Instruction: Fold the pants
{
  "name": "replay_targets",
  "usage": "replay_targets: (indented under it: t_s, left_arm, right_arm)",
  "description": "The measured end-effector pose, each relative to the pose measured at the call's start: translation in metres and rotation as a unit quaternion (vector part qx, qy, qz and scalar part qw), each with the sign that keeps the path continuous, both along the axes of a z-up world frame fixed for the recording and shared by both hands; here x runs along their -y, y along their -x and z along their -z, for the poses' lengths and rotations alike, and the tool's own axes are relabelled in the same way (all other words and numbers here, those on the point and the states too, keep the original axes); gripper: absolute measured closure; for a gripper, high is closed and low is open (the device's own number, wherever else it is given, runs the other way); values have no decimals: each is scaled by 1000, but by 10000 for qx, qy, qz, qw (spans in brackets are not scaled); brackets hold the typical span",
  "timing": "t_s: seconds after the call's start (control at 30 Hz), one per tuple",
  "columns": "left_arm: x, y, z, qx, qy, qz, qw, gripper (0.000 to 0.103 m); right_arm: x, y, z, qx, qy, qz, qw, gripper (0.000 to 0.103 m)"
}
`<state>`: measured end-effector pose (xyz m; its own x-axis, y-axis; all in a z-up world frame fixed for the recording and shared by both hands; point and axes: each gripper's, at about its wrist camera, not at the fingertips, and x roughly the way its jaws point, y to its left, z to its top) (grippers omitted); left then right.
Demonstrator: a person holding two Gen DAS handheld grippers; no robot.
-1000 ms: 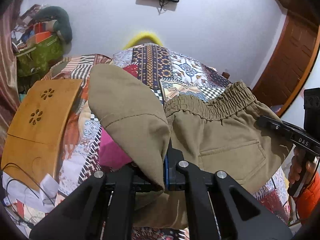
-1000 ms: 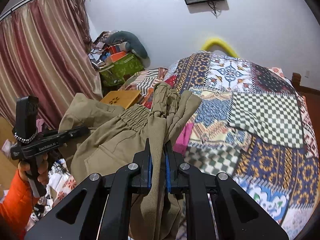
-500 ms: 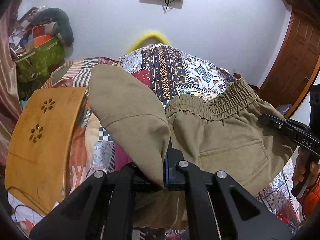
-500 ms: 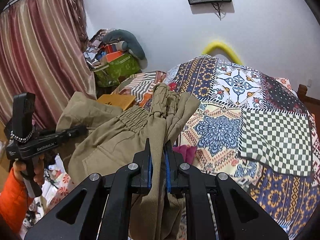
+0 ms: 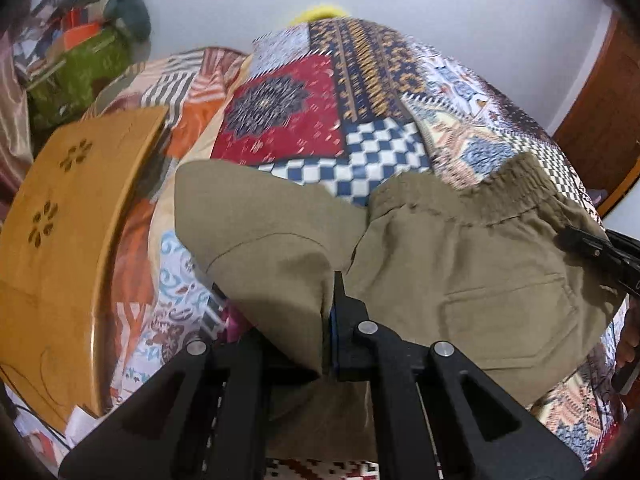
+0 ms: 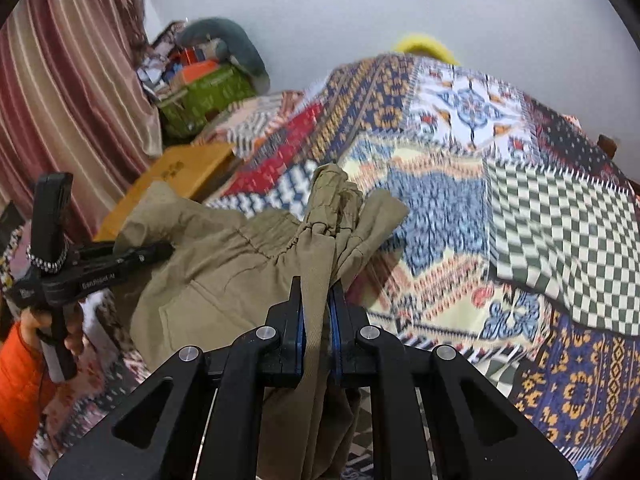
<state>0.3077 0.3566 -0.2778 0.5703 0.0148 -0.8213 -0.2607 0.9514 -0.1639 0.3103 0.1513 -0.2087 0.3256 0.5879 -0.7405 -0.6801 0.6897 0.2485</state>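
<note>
Pants [image 5: 460, 280]: khaki, held up over the bed [image 5: 384, 92] between the two tools, elastic waistband uppermost, a back pocket seen in the left wrist view.
Left hand-held gripper [image 5: 330, 320]: clamped on a fold of the pants at one side; the cloth is draped over its left finger.
Right hand-held gripper [image 6: 316, 316]: clenched on bunched waistband cloth at the other side; gathered fabric is stood up above the blue pads [image 6: 300, 336].
Bed: covered by a patchwork quilt [image 6: 460, 208] of checked and patterned squares, spread beneath the pants.
Wooden board [image 5: 68, 240]: laid at the left edge of the bed, flower-shaped cutouts seen in it.
Curtain [image 6: 68, 80]: striped, hung beyond the bed's left side.
Focus: both views are blurred.
</note>
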Motion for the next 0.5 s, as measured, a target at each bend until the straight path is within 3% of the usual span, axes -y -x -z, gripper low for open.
replay_targets:
  t_s: [0.17, 0.5]
  left_arm:
    - [-16, 6, 15, -59, 492, -200, 9986, 85]
    - [-24, 31, 15, -171, 540, -442, 9974, 64]
  right_arm:
    - [6, -3, 14, -180, 203, -26, 9996, 93]
    - [16, 6, 18, -268, 473, -69, 9985, 74]
